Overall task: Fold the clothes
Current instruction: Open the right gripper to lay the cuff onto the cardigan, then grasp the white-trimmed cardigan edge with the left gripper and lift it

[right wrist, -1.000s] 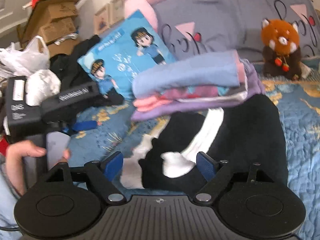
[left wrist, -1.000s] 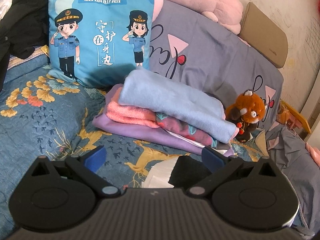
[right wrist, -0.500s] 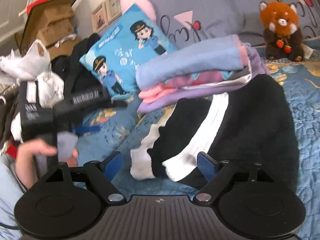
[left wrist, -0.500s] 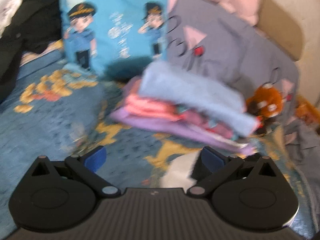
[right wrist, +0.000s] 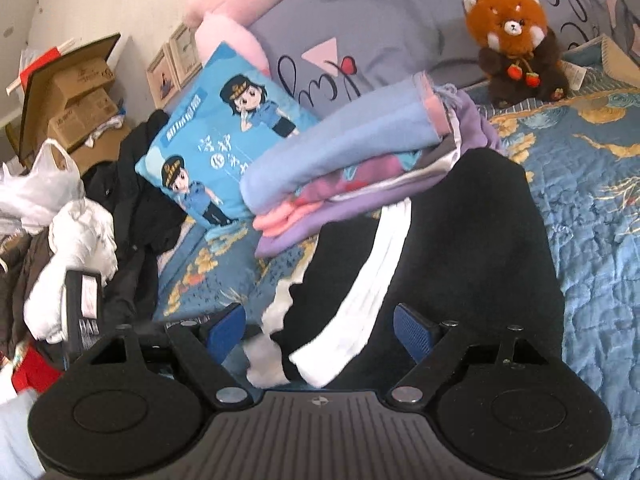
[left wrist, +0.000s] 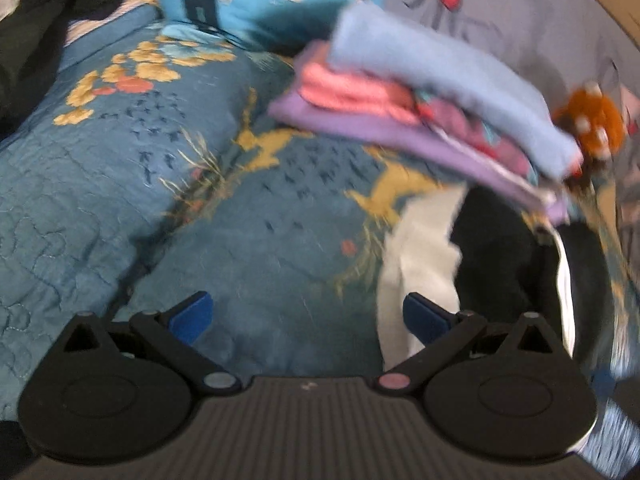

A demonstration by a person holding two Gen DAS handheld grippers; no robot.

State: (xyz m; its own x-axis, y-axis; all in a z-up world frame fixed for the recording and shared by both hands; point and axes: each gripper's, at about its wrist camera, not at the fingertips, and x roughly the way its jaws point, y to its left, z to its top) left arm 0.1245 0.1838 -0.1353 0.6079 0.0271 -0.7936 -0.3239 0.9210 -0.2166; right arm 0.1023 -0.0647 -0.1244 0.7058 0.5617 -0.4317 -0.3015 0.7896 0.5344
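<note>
both grippers, left (left wrist: 306,316) and right (right wrist: 320,326), are held wide apart with nothing gripped; the black-and-white garment (right wrist: 460,248) is spread on the quilt (left wrist: 240,220) against the folded stack (right wrist: 360,160), seemingly kept flat for folding

A black garment (right wrist: 472,248) with white stripes lies loosely folded on the bed, its far edge touching a neat pile of folded clothes (right wrist: 360,168).

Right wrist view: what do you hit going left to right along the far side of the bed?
Cardboard boxes → blue cartoon cushion → folded clothes stack → red panda plush.
</note>
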